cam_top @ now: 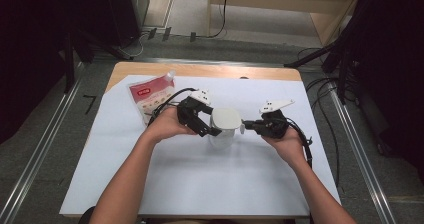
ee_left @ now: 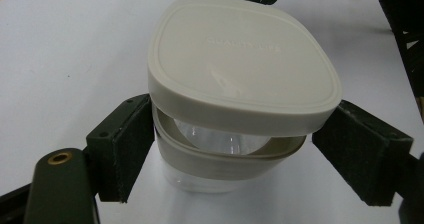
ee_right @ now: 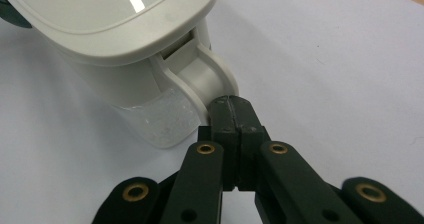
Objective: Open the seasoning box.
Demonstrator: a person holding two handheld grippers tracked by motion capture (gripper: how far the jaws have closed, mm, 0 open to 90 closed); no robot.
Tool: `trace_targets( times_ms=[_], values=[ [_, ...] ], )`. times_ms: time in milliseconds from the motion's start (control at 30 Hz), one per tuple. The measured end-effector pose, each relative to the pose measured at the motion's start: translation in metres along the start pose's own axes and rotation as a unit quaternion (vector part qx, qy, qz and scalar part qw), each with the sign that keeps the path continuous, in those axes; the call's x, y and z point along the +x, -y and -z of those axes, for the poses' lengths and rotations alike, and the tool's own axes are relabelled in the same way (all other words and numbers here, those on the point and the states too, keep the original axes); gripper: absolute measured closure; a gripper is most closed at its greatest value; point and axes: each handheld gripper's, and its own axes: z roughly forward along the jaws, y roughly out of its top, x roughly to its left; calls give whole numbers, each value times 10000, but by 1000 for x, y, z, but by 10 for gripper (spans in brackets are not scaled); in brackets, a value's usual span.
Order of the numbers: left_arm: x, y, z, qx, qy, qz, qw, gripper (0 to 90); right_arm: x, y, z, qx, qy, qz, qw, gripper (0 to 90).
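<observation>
A clear container (cam_top: 221, 136) with a beige lid (cam_top: 224, 118) stands mid-table on the white sheet (cam_top: 200, 179). My left gripper (cam_top: 212, 131) comes at it from the left. In the left gripper view its black pads (ee_left: 127, 149) sit on both sides of the container's beige collar (ee_left: 215, 161), shut on it. The lid (ee_left: 240, 59) is tilted, raised off the collar on the near side. My right gripper (cam_top: 245, 125) reaches in from the right. Its jaws (ee_right: 231, 104) are shut, tips against the lid's hinged latch flap (ee_right: 207, 79).
A red-and-white pouch (cam_top: 150, 96) with a spout lies at the back left of the sheet, behind my left hand. The table's wooden edge (cam_top: 200, 70) runs along the far side. Cables trail from both grippers.
</observation>
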Motion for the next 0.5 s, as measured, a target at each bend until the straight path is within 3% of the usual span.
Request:
trace_targets(
  times_ms=[233, 500],
  values=[
    [-2, -6, 1, 88, -55, -86, 9999, 185, 0, 0, 1, 2, -14, 26, 10000, 900],
    [-2, -8, 3, 27, -3, -11, 10000, 181, -1, 0, 1, -28, -33, -4, 10000, 900]
  ],
)
